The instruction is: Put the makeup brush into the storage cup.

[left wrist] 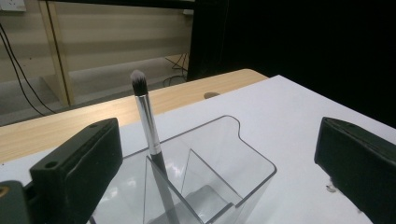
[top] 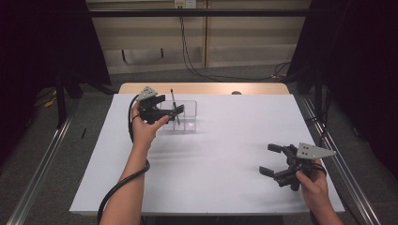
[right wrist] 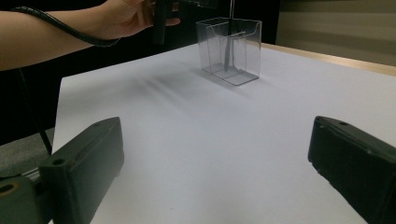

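A clear plastic organiser box [top: 188, 116] [left wrist: 254, 161] [right wrist: 244, 51] with inner dividers stands on the white table cover [top: 211, 159], at the back left. A makeup brush [top: 173, 104] [left wrist: 145, 116] [right wrist: 228, 49] with a silver ferrule leans in one compartment, bristles up. My left gripper [top: 175, 111] [left wrist: 219, 177] hovers over the box's left end, open, its jaws wide apart on either side of the brush and not touching it. My right gripper [top: 271, 160] [right wrist: 215, 172] is open at the front right, low over bare table, nothing between its jaws.
A wooden table edge [top: 202, 88] [left wrist: 56, 123] shows beyond the white cover, with a small dark round mark [top: 236, 93] on it. Metal rails [top: 40, 164] run along both sides of the table. Cables [top: 187, 61] hang on the back wall.
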### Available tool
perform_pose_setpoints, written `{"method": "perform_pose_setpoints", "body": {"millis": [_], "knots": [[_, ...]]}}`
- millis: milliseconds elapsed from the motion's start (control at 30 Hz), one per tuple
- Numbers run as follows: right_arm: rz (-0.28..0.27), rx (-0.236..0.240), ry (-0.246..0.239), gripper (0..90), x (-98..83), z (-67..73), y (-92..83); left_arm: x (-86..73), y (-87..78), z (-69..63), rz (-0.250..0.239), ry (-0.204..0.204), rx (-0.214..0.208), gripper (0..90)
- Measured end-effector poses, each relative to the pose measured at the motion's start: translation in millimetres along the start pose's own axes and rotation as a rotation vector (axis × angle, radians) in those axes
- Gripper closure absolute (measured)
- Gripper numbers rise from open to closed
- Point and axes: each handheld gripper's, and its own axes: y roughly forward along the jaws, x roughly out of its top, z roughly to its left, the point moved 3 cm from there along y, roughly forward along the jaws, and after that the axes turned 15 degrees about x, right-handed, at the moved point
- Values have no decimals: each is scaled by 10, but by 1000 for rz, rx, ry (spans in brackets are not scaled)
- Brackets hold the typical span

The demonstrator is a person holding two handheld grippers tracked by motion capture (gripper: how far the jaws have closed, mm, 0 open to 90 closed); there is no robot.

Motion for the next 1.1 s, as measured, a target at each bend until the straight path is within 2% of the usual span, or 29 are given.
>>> {"method": "perform_pose_setpoints", "body": {"millis": [300, 433, 500, 1100], "knots": [[-1, -6, 2, 28, -12, 10, -22, 9, -17, -20, -10, 7, -27, 0], [-3, -9, 2, 28, -16, 18, -31, 9, -43, -30, -11, 22, -28, 0], [-5, -11, 3, 28, -17, 21, -38, 11, -53, -29, -15, 15, -33, 0], [1, -16, 2, 28, -27, 65, -58, 7, -166, -69, -25, 38, -58, 0]]}}
